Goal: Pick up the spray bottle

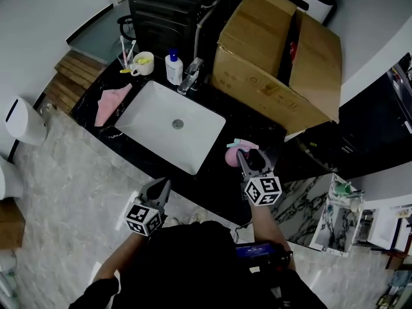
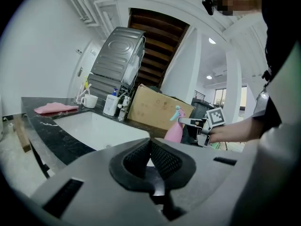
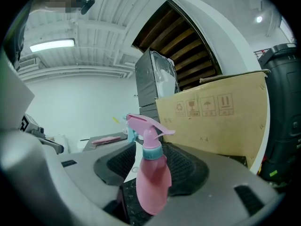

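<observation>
Right tool (image 1: 253,159): jaws spread wide, pads touching nothing. The spray bottle (image 3: 151,182) stands upright between them, with a gap showing on either side of its pink body. Not gripped yet.

Left tool (image 2: 151,161): pads pressed together, nothing in them, held low at the near edge of the bench (image 1: 244,118), well apart from the bottle.

Risks, as I judge them:
- The bottle looks light and narrow-footed. If one pad meets it before the other, it would likely slide or tip rather than be clamped. The sink (image 1: 154,118) lies just beside it on the left.
- The body tapers toward the teal collar. A pinch set high on that taper could squeeze the bottle downward and out of the pads on the lift.
- The trigger head overhangs to the left in the right gripper view. A pad that catches it could twist the bottle round.
- How deep the bottle sits between the jaws I cannot tell. A grip by the tips alone may let it swing.

Position: the bottle stands on the dark bench between the sink and the cardboard box (image 1: 270,56), centred in front of the right tool's camera, base on the bench.
</observation>
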`<state>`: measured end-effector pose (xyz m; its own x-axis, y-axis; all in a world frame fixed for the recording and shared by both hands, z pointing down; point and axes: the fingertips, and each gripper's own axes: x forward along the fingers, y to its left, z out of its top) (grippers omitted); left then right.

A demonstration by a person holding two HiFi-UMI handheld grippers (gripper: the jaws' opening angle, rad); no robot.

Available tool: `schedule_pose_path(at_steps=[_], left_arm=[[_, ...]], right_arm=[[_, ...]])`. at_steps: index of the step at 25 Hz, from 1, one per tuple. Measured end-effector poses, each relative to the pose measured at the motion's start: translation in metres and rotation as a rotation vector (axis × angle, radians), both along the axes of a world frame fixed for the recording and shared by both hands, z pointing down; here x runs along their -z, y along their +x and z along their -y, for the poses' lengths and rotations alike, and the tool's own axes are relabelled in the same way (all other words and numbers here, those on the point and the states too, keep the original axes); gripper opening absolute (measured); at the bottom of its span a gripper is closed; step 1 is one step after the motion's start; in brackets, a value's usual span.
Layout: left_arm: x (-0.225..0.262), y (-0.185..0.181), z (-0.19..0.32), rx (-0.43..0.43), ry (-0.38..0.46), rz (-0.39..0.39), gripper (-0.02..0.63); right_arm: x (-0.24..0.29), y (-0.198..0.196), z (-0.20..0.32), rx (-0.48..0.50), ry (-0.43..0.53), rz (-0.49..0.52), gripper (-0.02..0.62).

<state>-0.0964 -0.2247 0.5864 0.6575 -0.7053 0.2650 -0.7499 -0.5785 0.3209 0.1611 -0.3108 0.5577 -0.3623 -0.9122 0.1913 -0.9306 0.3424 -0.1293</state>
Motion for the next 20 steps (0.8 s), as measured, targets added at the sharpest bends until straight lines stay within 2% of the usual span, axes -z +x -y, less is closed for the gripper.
schedule_pose_path(at_steps=[5,20], left_arm=[[-0.001,0.000,0.000,0.007,-0.005,0.006,0.008],[-0.004,0.009,0.002,0.015,-0.014,0.028,0.008]], right_arm=[[-0.004,-0.001,0.005,0.008,-0.011,-0.063,0.209],[-0.005,-0.001,0.009,0.052,0.001,-0.075,0.184]])
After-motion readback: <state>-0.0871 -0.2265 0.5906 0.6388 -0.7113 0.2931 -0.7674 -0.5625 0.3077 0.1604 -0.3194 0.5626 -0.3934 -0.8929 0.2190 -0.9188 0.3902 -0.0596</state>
